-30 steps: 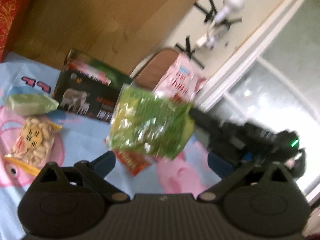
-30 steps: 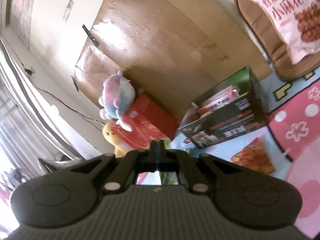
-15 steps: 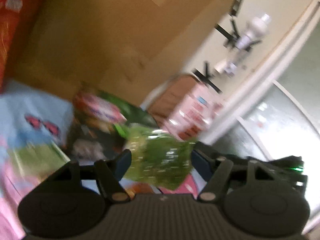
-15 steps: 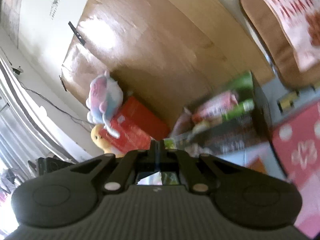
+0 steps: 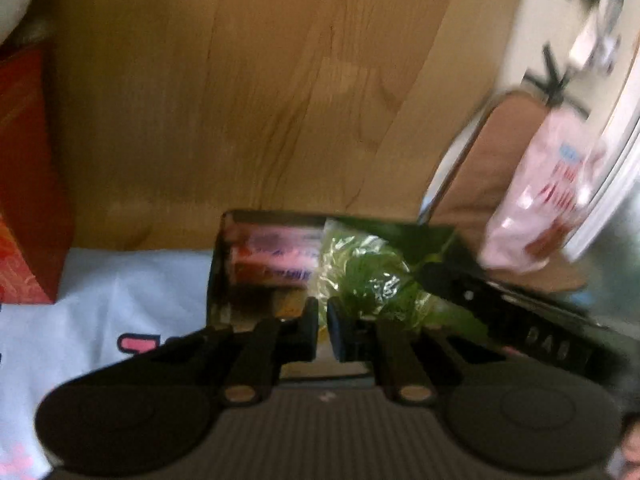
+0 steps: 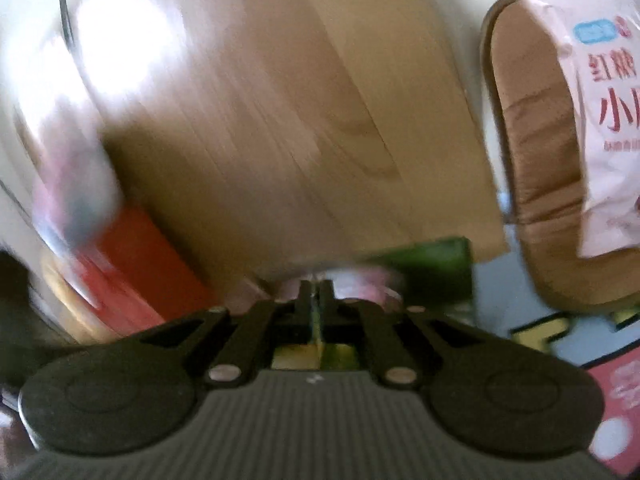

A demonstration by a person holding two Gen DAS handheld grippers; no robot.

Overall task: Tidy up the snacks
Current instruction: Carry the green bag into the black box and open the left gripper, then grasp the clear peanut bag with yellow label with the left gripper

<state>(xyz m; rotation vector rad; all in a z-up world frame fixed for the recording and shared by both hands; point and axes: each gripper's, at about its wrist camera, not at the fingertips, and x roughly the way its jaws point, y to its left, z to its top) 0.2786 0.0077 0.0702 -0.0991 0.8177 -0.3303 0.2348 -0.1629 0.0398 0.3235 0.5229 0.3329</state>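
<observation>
In the left wrist view a crinkly green snack bag (image 5: 368, 280) hangs over the open top of a dark box (image 5: 218, 276), beside a pink packet (image 5: 276, 256) lying inside it. My right gripper (image 5: 432, 276) reaches in from the right and holds the bag's edge. In its own view, the right gripper (image 6: 317, 296) has its jaws opening a crack, with a thin green strip of the bag (image 6: 317, 326) still pinched between them. My left gripper (image 5: 322, 322) is shut with nothing in it, just in front of the box.
A large cardboard box (image 5: 280, 100) stands behind the dark box. A red box (image 5: 24, 200) is at the left. A brown chair (image 5: 492, 168) at the right holds a pink snack bag (image 5: 552, 184). A cartoon-print cloth (image 5: 120, 288) covers the table.
My left gripper went from wide open to shut and swung toward the dark box. The right gripper carried the green bag from mid-air to over the box, and a small gap appeared between its jaws.
</observation>
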